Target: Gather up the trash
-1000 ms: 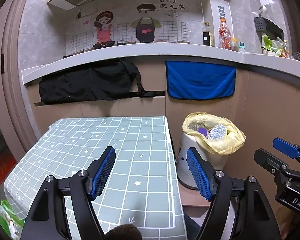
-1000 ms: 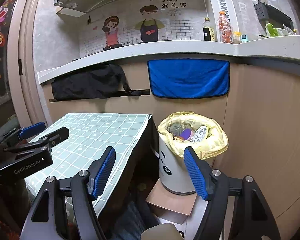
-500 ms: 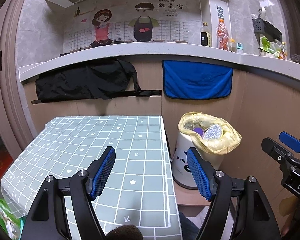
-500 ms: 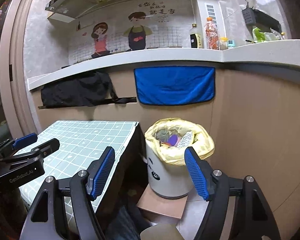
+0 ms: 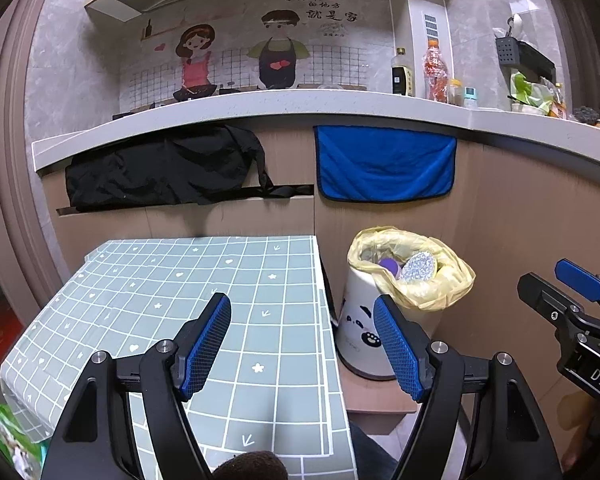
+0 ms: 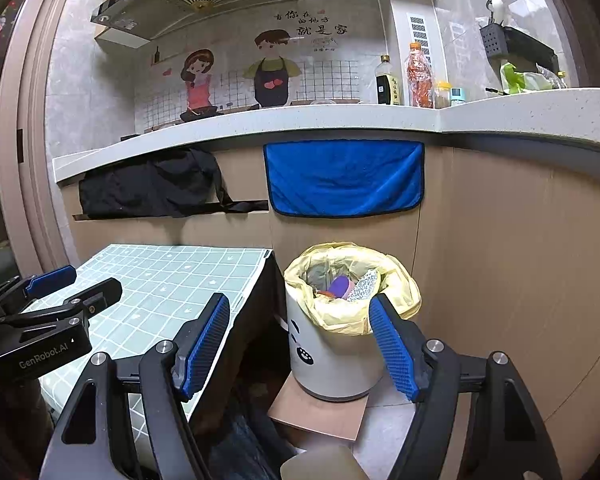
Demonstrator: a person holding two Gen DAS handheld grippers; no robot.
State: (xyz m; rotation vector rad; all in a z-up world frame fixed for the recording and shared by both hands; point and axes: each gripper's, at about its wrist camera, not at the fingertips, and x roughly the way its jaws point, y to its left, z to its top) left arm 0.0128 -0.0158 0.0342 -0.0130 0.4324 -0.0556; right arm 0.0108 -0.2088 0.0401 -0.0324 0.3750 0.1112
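A white bin with a panda print [image 5: 360, 332] [image 6: 332, 356] and a yellow liner stands on a low board beside the table. It holds a purple piece [image 6: 340, 286], a glittery silver piece [image 5: 419, 267] and other scraps. My left gripper [image 5: 302, 340] hangs open over the near right part of the green checked tablecloth [image 5: 172, 288], nothing between its blue pads. My right gripper [image 6: 298, 340] is open and empty too, in front of the bin and a little short of it. Each gripper shows at the edge of the other's view.
A counter [image 5: 300, 108] runs along the back with bottles [image 5: 436, 70] on it. A black garment [image 5: 164, 168] and a blue towel [image 5: 386, 164] hang below it. Green packaging [image 5: 12, 436] lies at the table's lower left. Wooden panels close the right side.
Both views have shifted slightly, so the bin sits a little lower and further left in the right wrist view. Both grippers stay open and empty.
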